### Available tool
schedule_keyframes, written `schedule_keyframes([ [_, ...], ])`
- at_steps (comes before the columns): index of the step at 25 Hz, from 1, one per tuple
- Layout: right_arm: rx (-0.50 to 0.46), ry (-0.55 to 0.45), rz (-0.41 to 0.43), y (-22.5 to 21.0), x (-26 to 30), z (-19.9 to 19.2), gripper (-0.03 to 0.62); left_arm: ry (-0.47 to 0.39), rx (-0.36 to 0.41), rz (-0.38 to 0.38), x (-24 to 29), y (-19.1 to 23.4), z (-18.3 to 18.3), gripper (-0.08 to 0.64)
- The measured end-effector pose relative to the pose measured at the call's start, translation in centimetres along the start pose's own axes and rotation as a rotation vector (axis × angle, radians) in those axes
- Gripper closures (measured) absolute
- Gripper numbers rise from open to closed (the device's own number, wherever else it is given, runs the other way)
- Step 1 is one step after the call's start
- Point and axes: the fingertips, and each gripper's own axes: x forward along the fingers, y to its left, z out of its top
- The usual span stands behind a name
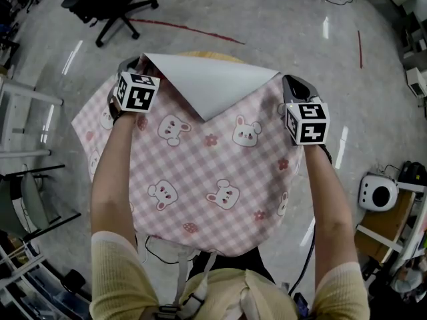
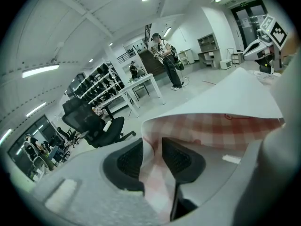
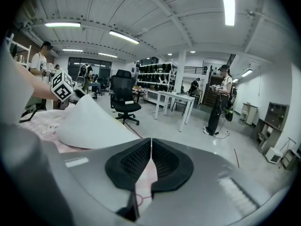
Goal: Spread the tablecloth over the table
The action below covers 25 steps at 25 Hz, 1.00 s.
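Observation:
A pink checked tablecloth (image 1: 207, 179) with bunny prints hangs spread between my two grippers in the head view. Its far edge is folded back toward me, showing a white underside (image 1: 210, 79). My left gripper (image 1: 130, 69) is shut on the cloth's far left corner, and the pink fabric (image 2: 153, 173) runs between its pads. My right gripper (image 1: 293, 85) is shut on the far right corner, with a thin strip of cloth (image 3: 146, 173) pinched between its pads. A sliver of the round wooden table (image 1: 200, 55) shows just beyond the fold; the rest is hidden under the cloth.
A black office chair (image 1: 110, 9) stands on the grey floor at the far left. A white rack (image 1: 20, 119) is at the left, and a white device (image 1: 378, 193) on a shelf at the right. Several people stand by desks (image 3: 176, 105) in the distance.

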Motion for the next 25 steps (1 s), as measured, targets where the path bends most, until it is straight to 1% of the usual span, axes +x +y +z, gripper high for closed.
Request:
schedule_keyframes([
  [3,-0.012,-0.007,0.014,-0.1,-0.4,0.1,0.578,-0.005,0.002,0.001,-0.2,-0.4,0.5,0.422],
  [7,-0.041,-0.01,0.033,1.5,-1.3,0.1,0.558,-0.007,0.004,0.017,-1.3,-0.1,-0.4,0.415],
  [12,-0.06,-0.01,0.05,2.4,-2.6,-0.1,0.548,-0.013,0.0,0.058,-2.1,0.3,-0.7,0.332],
  [14,-0.061,-0.012,0.055,2.6,-3.0,-0.3,0.546,-0.013,0.0,0.062,-2.4,0.2,-0.8,0.327],
  [19,-0.041,-0.027,0.061,3.1,-4.3,-0.2,0.546,-0.018,0.012,0.009,-3.0,-1.8,-0.5,0.327],
  [25,-0.028,-0.041,0.084,4.6,-6.5,-0.6,0.546,-0.021,0.068,-0.102,-3.7,-6.7,0.1,0.327],
])
